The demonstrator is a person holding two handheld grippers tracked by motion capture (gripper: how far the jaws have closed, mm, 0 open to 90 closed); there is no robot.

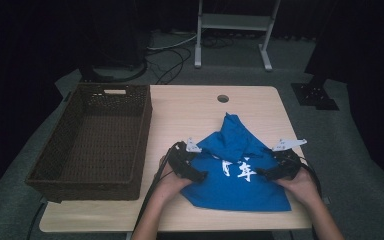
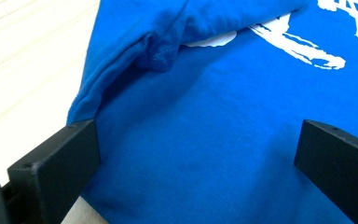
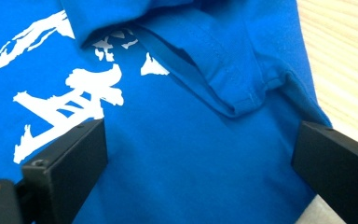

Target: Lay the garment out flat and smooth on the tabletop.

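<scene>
Blue cloth shirt with white print (image 1: 237, 170) lies partly folded on light wooden desk (image 1: 180, 115), right of brown woven basket (image 1: 95, 140). Left gripper (image 1: 196, 175) and right gripper (image 1: 266, 173) over shirt's side edges, jaws wide open, holding nothing.

High view above the person's side, facing forward and down on the whole table (image 1: 180, 107), each gripper view riding low, close along its own spread jaws, all three sharing the blue shirt (image 1: 240, 170) with white print between the jaws
</scene>
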